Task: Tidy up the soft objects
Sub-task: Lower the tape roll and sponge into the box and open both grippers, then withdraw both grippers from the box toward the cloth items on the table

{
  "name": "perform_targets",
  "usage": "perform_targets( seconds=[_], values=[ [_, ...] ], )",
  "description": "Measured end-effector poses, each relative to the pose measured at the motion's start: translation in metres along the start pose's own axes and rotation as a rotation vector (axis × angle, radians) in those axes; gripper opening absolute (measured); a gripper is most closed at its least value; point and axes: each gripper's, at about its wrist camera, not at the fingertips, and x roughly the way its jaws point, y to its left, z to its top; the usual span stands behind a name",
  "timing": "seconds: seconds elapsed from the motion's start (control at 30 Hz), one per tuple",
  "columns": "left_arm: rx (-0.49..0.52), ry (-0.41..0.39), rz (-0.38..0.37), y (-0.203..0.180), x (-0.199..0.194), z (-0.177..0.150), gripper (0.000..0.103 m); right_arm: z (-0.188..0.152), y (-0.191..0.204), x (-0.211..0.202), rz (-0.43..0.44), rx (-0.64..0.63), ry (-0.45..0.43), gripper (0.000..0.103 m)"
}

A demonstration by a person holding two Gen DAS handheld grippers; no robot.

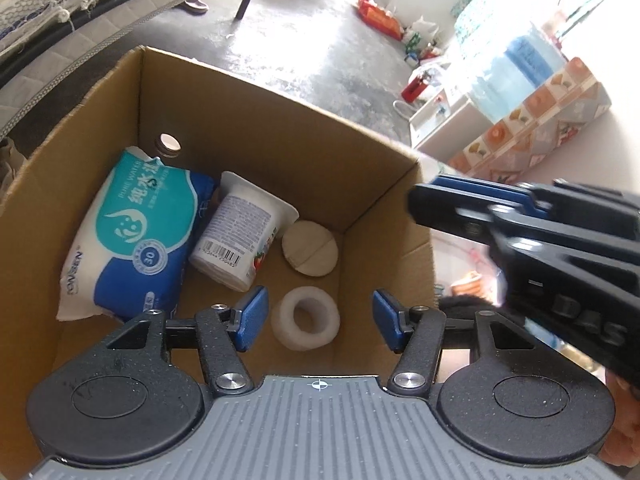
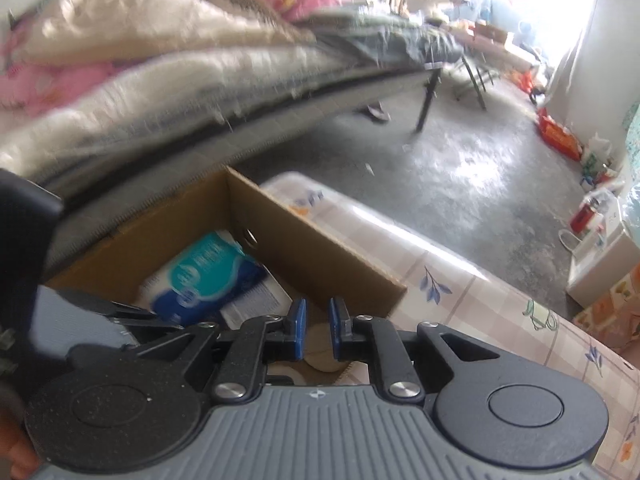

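Observation:
An open cardboard box (image 1: 280, 128) holds a blue and teal wet-wipes pack (image 1: 128, 232), a white yogurt cup (image 1: 240, 236) lying on its side, a round beige pad (image 1: 310, 248) and a white foam ring (image 1: 306, 318). My left gripper (image 1: 319, 320) hangs over the box, open; the ring lies on the box floor below the gap, untouched by the pads. My right gripper (image 2: 317, 330) is above the box's (image 2: 320, 248) near right corner, its pads nearly together with nothing between them. It also shows at the right of the left wrist view (image 1: 416, 200). The wipes pack (image 2: 204, 276) appears blurred.
The box stands on a table with a flowered cloth (image 2: 460, 292). A patterned tissue box (image 1: 532, 120) and a blue water jug (image 1: 524, 64) stand to the right. A bed piled with bedding (image 2: 160, 60) runs along the left, with grey floor (image 2: 460, 168) beyond.

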Motion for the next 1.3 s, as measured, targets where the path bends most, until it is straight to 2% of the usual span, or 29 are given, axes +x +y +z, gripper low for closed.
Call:
perform_targets(
  seconds=[0.1, 0.13, 0.17, 0.23, 0.33, 0.47, 0.57, 0.7, 0.87, 0.97, 1.07, 1.17, 1.3],
  values=[
    [-0.008, -0.027, -0.012, 0.005, -0.02, -0.004, 0.066, -0.007, -0.002, -0.035, 0.024, 0.035, -0.095, 0.026],
    [-0.005, -0.036, -0.017, 0.004, -0.027, -0.006, 0.069, -0.01, -0.003, -0.051, 0.038, 0.057, -0.132, 0.034],
    [-0.002, -0.047, -0.02, 0.005, -0.036, -0.008, 0.073, -0.015, -0.004, -0.066, 0.047, 0.076, -0.166, 0.048],
    [0.005, -0.076, -0.022, 0.004, -0.054, -0.013, 0.075, -0.026, -0.006, -0.097, 0.059, 0.104, -0.238, 0.069],
    [0.033, -0.126, -0.018, -0.006, -0.08, -0.018, 0.085, -0.047, -0.007, -0.146, 0.046, 0.124, -0.324, 0.072],
    [0.094, -0.214, -0.008, -0.017, -0.122, -0.034, 0.1, -0.084, -0.008, -0.209, 0.033, 0.178, -0.416, 0.088],
    [0.156, -0.263, 0.018, -0.027, -0.153, -0.053, 0.103, -0.117, -0.006, -0.251, 0.02, 0.207, -0.479, 0.101],
    [0.219, -0.309, 0.045, -0.036, -0.187, -0.08, 0.103, -0.163, 0.0, -0.294, -0.021, 0.257, -0.528, 0.103],
    [0.287, -0.336, 0.065, -0.048, -0.214, -0.115, 0.103, -0.216, 0.005, -0.322, -0.042, 0.35, -0.54, 0.103],
    [0.329, -0.357, 0.061, -0.059, -0.22, -0.136, 0.103, -0.251, 0.007, -0.33, -0.093, 0.422, -0.569, 0.103],
    [0.344, -0.402, 0.028, -0.072, -0.217, -0.156, 0.103, -0.289, 0.006, -0.333, -0.139, 0.508, -0.599, 0.103],
    [0.396, -0.38, -0.043, -0.095, -0.203, -0.171, 0.103, -0.322, -0.001, -0.325, -0.165, 0.62, -0.616, 0.103],
    [0.495, -0.356, -0.062, -0.137, -0.169, -0.182, 0.103, -0.354, -0.019, -0.305, -0.186, 0.772, -0.594, 0.103]
  ],
)
